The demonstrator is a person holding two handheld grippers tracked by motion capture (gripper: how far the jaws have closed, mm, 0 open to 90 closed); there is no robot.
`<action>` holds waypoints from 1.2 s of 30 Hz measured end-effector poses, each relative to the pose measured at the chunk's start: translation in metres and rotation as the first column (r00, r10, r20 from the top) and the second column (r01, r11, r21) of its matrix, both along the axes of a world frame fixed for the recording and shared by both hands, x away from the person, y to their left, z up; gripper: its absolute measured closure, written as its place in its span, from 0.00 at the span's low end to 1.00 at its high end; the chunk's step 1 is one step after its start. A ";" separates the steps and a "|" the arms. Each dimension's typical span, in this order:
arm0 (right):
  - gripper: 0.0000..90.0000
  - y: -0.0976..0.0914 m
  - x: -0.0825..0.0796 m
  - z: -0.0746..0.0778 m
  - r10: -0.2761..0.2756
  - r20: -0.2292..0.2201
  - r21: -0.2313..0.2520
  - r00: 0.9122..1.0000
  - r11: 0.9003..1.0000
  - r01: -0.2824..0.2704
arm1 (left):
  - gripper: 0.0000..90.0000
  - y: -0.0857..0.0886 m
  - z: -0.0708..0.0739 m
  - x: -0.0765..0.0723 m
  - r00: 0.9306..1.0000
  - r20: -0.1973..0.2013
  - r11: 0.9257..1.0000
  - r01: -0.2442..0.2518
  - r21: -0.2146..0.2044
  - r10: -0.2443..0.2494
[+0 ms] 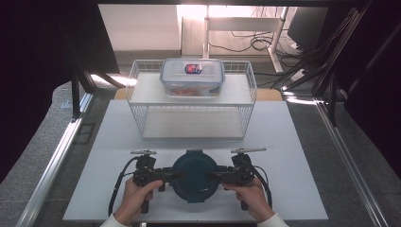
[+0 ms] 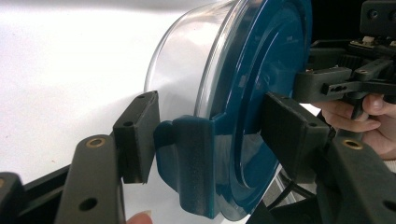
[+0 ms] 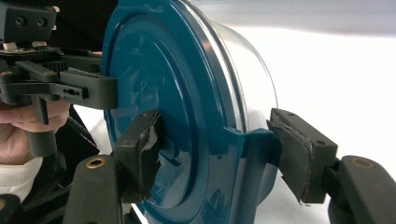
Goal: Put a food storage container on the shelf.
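The left gripper (image 1: 176, 175) comes in from the left side of the white table (image 1: 302, 189), level with the table, and its jaws straddle the left latch tab of the round container (image 1: 195, 176) — in the left gripper view one pad (image 2: 140, 135) sits just beside the tab's outer face while the other lies against the blue lid (image 2: 261, 116); the jaws stand partly open, about as wide as the lid edge, and a firm pinch cannot be told from mere contact. The container lies between the 2 grippers near the front edge of the table, equally close to both hands, so any lift or latch release looks like a job for both sides at once. It has a dark teal lid with raised concentric rings and 4 latch tabs, over a clear round bowl whose contents do not show. The right gripper (image 1: 213, 176) mirrors the left from the right — its jaws bracket the opposite tab, one worn pad (image 3: 144, 149) on the lid face, the other just beside the tab. Behind stands a white wire rack (image 1: 142, 118) carrying a rectangular clear box (image 1: 192, 78).
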State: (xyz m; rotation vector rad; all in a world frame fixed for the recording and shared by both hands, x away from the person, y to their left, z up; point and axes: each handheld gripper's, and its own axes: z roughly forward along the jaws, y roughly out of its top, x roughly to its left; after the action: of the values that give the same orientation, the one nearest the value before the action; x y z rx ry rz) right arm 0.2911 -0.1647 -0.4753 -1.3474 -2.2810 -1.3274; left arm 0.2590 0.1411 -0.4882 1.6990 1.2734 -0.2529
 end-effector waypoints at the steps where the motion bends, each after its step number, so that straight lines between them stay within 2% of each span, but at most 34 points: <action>1: 0.39 0.000 0.000 0.001 0.000 0.003 0.001 1.000 1.000 0.000 | 0.42 0.000 0.001 0.000 1.000 0.002 1.000 0.001 0.001 -0.001; 24: 0.39 -0.001 -0.005 0.018 0.002 0.057 -0.002 0.998 1.000 -0.002 | 0.43 -0.001 0.015 -0.005 0.999 0.046 1.000 0.015 0.006 -0.015; 36: 0.39 -0.002 -0.005 0.024 0.004 0.070 -0.003 0.998 1.000 -0.004 | 0.43 -0.001 0.022 -0.002 0.998 0.051 1.000 0.025 0.009 -0.025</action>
State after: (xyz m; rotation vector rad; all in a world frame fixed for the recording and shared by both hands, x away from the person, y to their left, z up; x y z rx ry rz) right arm 0.2863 -0.1667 -0.4514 -1.3167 -2.3297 -1.3926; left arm 0.2568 0.1399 -0.4665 1.7184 1.2180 -0.2180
